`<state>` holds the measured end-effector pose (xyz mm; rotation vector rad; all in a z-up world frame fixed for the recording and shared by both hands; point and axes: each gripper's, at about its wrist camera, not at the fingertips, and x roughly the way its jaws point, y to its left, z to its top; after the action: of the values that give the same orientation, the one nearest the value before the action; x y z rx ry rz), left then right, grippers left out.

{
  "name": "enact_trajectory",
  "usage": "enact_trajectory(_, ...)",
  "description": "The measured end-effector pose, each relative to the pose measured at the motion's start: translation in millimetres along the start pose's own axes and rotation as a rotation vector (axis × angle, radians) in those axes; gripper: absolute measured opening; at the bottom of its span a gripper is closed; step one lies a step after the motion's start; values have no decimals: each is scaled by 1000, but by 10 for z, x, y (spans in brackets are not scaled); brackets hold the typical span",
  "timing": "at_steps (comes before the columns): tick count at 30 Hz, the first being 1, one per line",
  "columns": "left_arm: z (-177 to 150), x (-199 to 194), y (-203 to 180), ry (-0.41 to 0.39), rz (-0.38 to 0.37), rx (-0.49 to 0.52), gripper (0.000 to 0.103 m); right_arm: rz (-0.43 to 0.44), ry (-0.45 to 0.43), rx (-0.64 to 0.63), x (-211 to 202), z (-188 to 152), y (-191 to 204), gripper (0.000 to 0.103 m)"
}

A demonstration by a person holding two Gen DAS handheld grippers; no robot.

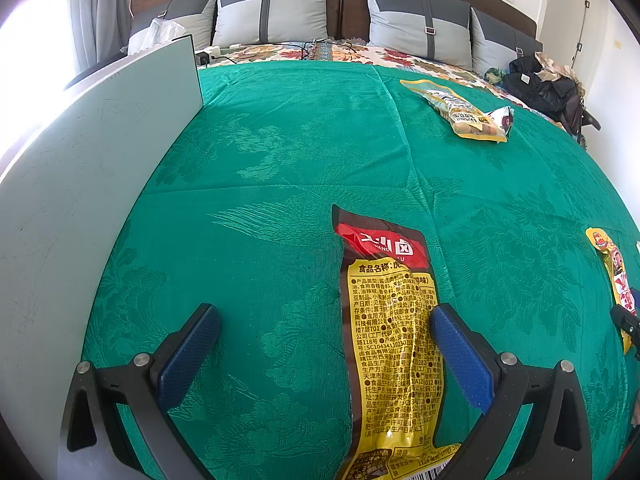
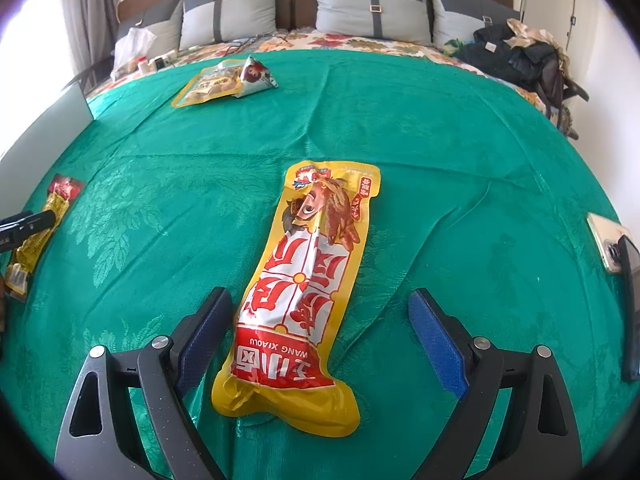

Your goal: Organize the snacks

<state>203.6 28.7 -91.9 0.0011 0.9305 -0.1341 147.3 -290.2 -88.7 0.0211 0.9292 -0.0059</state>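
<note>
A long snack pack lying label-back up, yellow text panel with a red top [image 1: 390, 344], rests on the green cloth [image 1: 280, 152] between my open left gripper's [image 1: 324, 320] fingers, close to the right finger. It also shows at the left edge of the right wrist view [image 2: 38, 236]. A yellow and red Wang Xiaolu pack [image 2: 304, 288] lies between my open right gripper's [image 2: 322, 304] fingers, nearer the left finger; its end shows in the left wrist view [image 1: 614, 276]. A yellow peanut pouch [image 1: 460, 112] and a small white packet [image 1: 502, 118] lie farther back; both show in the right wrist view too, pouch [image 2: 208, 86] and packet [image 2: 256, 76].
A pale grey board [image 1: 100, 152] stands along the cloth's left side. A phone [image 2: 608, 246] lies at the right edge. Pillows [image 1: 272, 12] line the headboard, a dark pile of clothes [image 1: 540, 84] sits back right, a white plastic bag [image 2: 130, 50] back left.
</note>
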Motion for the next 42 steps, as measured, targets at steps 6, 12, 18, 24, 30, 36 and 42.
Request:
enact_trajectory(6, 1, 1, 1, 0, -1, 0, 103, 0, 0, 0, -1, -1, 1, 92)
enact_trajectory(12, -1, 2, 1, 0, 0, 0, 103, 0, 0, 0, -2, -2, 2, 92)
enact_trajectory(18, 1, 1, 3, 0, -1, 0, 103, 0, 0, 0, -2, -4, 3, 92)
enact_trajectory(24, 0, 1, 3, 0, 0, 0, 103, 0, 0, 1, -3, -3, 4, 92)
enact_trajectory(30, 1, 1, 4, 0, 0, 0, 103, -1, 0, 1, -5, -2, 4, 92)
enact_trajectory(36, 1, 2, 3, 0, 0, 0, 103, -1, 0, 1, -5, -3, 5, 92)
enact_trajectory(42, 2, 2, 4, 0, -1, 0, 103, -1, 0, 1, -5, -7, 5, 92)
